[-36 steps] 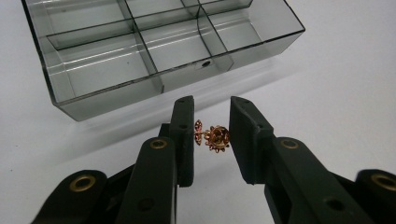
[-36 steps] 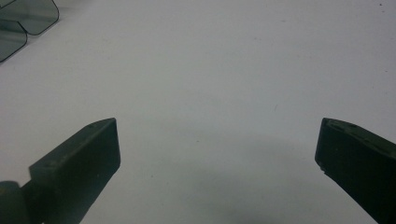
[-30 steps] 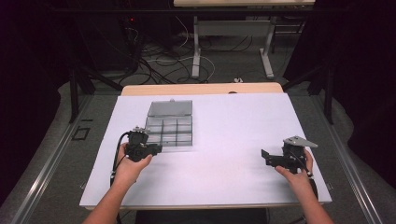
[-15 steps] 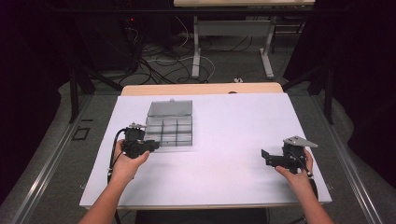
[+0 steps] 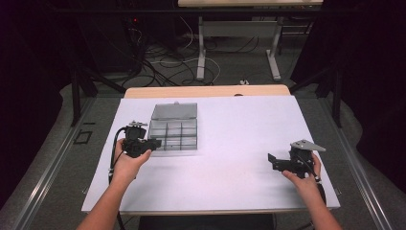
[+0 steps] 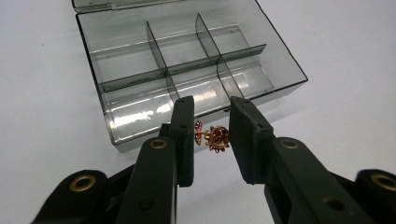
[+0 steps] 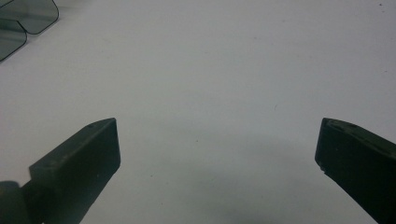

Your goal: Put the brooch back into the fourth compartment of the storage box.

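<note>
- Table (image 5: pixel 225 191): a white surface is seen from above, with a clear compartment box (image 5: pixel 173 127) lying on its far-left part, lid folded back on the far side.
- Left gripper (image 5: pixel 154 143): it is held in the person's left hand (image 5: pixel 127 160) at the near-left corner of the box, its jaws pointing right along the box's near edge.
- Left gripper (image 6: pixel 211 140), own view: the two black jaws are drawn close but not closed, with a narrow gap left between them.
- Trinket (image 6: pixel 212 137): a small gold and red flower-shaped piece is seen in that gap, just outside the near wall of the box. It appears to be touched by the left jaw, though whether it is gripped or merely lying on the table cannot be told.
- Box (image 6: pixel 187 70): six compartments are formed by the dividers, all bare in this view.
- Right gripper (image 5: pixel 272 162): it is held in the right hand (image 5: pixel 304 175) at the near right of the table, well apart from the box, jaws pointing left.
- Right gripper (image 7: pixel 217 140), own view: the jaws are spread wide, with nothing but white table (image 7: pixel 210 70) between them; a corner of the box (image 7: pixel 23 18) is caught at the far left.
</note>
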`<state>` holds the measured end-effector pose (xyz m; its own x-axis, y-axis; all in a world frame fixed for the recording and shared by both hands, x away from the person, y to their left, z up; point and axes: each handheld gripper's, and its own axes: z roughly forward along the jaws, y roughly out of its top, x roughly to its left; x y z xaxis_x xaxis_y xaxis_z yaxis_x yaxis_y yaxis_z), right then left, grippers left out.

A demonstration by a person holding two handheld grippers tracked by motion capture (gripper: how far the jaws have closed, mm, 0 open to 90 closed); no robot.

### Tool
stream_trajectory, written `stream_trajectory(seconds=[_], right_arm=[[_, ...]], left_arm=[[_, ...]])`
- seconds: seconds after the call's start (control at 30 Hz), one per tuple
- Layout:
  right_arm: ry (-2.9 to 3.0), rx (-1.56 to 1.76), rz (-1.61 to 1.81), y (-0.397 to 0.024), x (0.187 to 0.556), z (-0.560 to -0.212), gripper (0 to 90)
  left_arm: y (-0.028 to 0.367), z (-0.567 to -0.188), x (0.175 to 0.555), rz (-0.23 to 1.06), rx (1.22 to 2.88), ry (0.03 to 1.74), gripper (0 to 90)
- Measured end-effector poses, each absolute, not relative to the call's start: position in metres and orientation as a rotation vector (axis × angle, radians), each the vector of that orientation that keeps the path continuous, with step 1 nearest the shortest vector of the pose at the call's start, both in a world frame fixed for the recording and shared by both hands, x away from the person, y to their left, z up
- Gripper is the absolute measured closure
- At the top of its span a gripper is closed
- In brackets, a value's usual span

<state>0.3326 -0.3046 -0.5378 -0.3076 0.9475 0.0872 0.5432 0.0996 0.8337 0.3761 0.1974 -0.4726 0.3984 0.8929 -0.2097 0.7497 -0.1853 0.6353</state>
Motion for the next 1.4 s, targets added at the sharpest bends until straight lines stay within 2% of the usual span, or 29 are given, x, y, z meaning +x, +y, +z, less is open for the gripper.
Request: stream_trajectory(seconds=[0.7,1.4], right_arm=[[1.901,1.453,1.116,-0.305,0.333,-0.538,0.0],[1.907,1.448,1.114,-0.305,0.334,-0.539,0.0]], left_arm=[[0.195,-0.469,0.391,0.302,1.934,1.431,72.0],[0.195,-0.483,0.41,0.312,1.905,1.501,72.1]])
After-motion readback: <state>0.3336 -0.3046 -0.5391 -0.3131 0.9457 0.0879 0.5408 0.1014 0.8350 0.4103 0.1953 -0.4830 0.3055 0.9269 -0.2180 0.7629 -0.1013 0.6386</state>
